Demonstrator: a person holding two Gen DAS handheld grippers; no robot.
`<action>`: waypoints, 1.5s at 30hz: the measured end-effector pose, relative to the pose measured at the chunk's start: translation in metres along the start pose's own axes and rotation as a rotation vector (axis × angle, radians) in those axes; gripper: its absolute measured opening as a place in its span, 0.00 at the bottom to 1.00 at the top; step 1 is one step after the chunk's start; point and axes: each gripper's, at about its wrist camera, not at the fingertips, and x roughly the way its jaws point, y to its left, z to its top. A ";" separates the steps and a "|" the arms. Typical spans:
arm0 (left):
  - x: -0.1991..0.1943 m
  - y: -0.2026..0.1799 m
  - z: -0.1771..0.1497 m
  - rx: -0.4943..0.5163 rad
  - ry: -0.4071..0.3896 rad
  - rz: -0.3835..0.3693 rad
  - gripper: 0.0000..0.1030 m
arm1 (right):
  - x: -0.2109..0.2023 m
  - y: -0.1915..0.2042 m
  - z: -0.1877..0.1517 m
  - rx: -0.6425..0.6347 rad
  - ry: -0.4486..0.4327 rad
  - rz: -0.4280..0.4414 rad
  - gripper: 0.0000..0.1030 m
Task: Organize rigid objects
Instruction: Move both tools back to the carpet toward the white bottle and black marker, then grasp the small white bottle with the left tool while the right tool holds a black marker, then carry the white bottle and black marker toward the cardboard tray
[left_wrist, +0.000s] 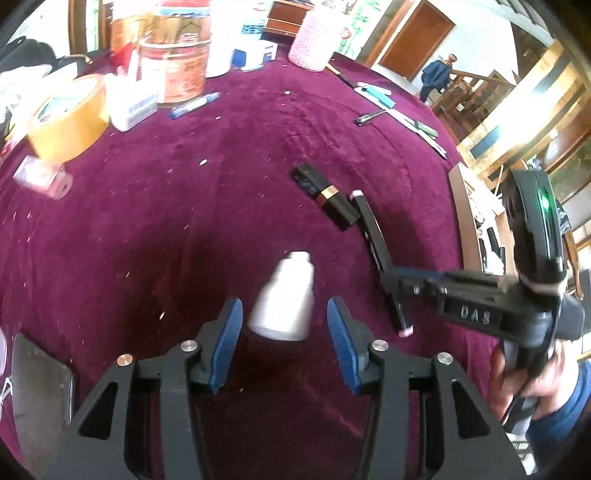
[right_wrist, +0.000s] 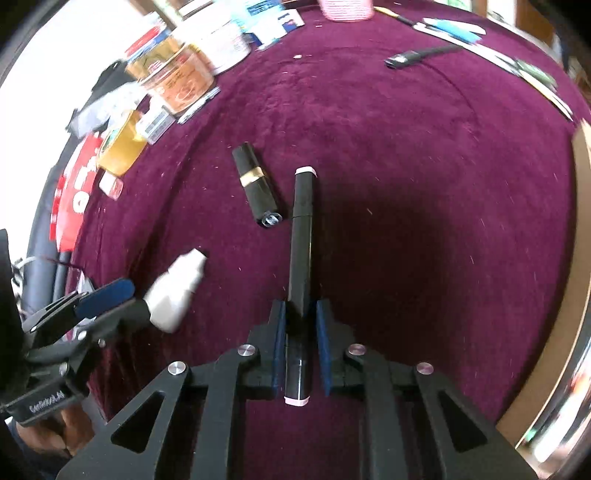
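On the maroon cloth (left_wrist: 166, 229) a small white bottle (left_wrist: 284, 299) (right_wrist: 173, 291) lies tilted between the blue pads of my left gripper (left_wrist: 286, 332) (right_wrist: 142, 297). It looks blurred, with a narrow gap on each side, so the jaws stand open around it. My right gripper (right_wrist: 301, 325) (left_wrist: 389, 282) is shut on a long black marker with pink ends (right_wrist: 303, 240) (left_wrist: 373, 232), held near its rear end. The marker's front end points past a black lipstick with a gold band (right_wrist: 256, 184) (left_wrist: 327, 197) lying just to its left.
Along the far left stand a tape roll (left_wrist: 66, 118) (right_wrist: 122, 147), a white box (left_wrist: 131, 107), an orange tin (left_wrist: 177, 62) and a blue pen (left_wrist: 195, 105). A pink knitted holder (left_wrist: 314, 40) is at the back. Pens (left_wrist: 373, 116) line the right edge.
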 end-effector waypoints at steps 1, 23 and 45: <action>0.002 -0.002 0.003 0.009 0.006 0.001 0.45 | -0.001 -0.004 -0.003 0.015 -0.002 -0.001 0.14; 0.034 -0.007 0.009 0.147 0.076 0.144 0.25 | -0.015 -0.031 -0.039 0.107 -0.032 -0.011 0.14; 0.013 -0.073 0.004 0.321 0.006 0.011 0.23 | -0.046 -0.040 -0.066 0.217 -0.145 0.040 0.14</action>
